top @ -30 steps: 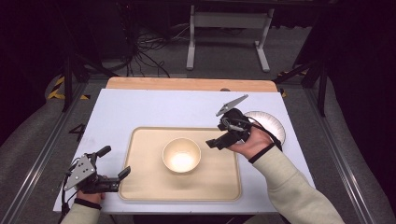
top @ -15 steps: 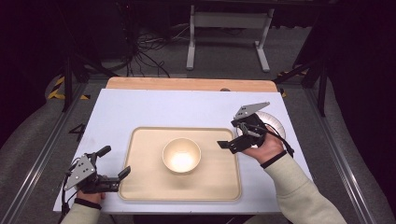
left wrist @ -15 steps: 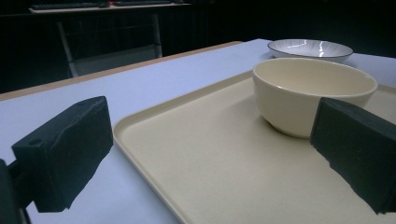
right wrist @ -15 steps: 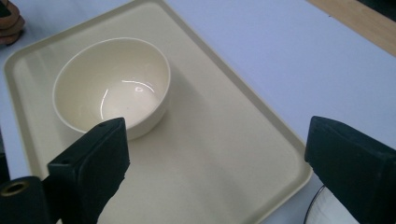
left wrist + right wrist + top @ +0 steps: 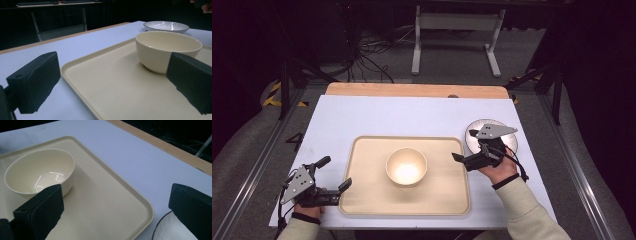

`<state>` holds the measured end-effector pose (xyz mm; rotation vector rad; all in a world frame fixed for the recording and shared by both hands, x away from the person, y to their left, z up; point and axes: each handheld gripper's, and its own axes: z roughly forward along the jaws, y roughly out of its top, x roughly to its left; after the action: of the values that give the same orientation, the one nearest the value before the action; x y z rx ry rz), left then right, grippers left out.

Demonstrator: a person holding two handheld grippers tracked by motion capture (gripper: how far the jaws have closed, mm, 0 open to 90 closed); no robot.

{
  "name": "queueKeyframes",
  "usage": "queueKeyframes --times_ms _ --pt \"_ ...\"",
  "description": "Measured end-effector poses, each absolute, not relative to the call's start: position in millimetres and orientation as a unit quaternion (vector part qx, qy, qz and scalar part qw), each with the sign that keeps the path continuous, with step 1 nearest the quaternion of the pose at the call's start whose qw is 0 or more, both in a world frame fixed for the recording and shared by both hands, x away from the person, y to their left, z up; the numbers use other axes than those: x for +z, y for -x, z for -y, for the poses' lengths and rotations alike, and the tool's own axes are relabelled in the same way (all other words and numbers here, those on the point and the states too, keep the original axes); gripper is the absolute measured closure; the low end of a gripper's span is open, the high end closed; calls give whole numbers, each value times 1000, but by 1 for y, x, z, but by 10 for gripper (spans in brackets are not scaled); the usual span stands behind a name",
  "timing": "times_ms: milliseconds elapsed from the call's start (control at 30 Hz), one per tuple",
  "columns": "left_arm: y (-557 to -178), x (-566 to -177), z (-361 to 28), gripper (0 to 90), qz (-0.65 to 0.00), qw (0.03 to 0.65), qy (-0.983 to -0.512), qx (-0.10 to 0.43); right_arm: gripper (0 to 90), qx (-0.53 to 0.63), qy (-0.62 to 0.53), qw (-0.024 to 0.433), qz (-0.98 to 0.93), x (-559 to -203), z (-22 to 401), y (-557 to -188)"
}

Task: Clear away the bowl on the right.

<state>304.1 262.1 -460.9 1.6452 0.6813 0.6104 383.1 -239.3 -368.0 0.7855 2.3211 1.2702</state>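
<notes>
A cream bowl [image 5: 406, 166] [image 5: 167, 47] [image 5: 37, 172] stands empty in the middle of a beige tray [image 5: 362, 200] [image 5: 82, 67] [image 5: 140, 205]. My right gripper [image 5: 465, 146] [image 5: 116, 212] hangs over the tray's right edge, between the bowl and a white dark-rimmed plate [image 5: 479, 123] [image 5: 170, 230] [image 5: 166, 25]. Its jaws have just been opening and stand wide with nothing between them. My left gripper [image 5: 334, 173] [image 5: 112, 85] rests at the tray's front left corner, open and empty, pointing across the tray toward the bowl.
The tray lies on a white sheet [image 5: 412, 115] over a wooden table whose far edge [image 5: 412, 90] shows. The plate sits on the sheet just right of the tray. Metal rails run along both sides, and a stand and cables sit on the floor beyond.
My right gripper has moved right and down, away from the bowl to the tray's right edge by the plate, and its jaws are wider apart. The left gripper has stayed put.
</notes>
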Motion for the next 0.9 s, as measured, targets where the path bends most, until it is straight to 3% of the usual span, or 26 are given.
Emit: queueKeyframes --times_ms 133,900 --pt "-304 -461 -262 2 -292 589 -707 262 0 474 -283 190 -812 -378 249 -379" --pt "-304 -461 -263 2 -293 589 -706 262 0 548 -277 312 -725 -429 286 -341"
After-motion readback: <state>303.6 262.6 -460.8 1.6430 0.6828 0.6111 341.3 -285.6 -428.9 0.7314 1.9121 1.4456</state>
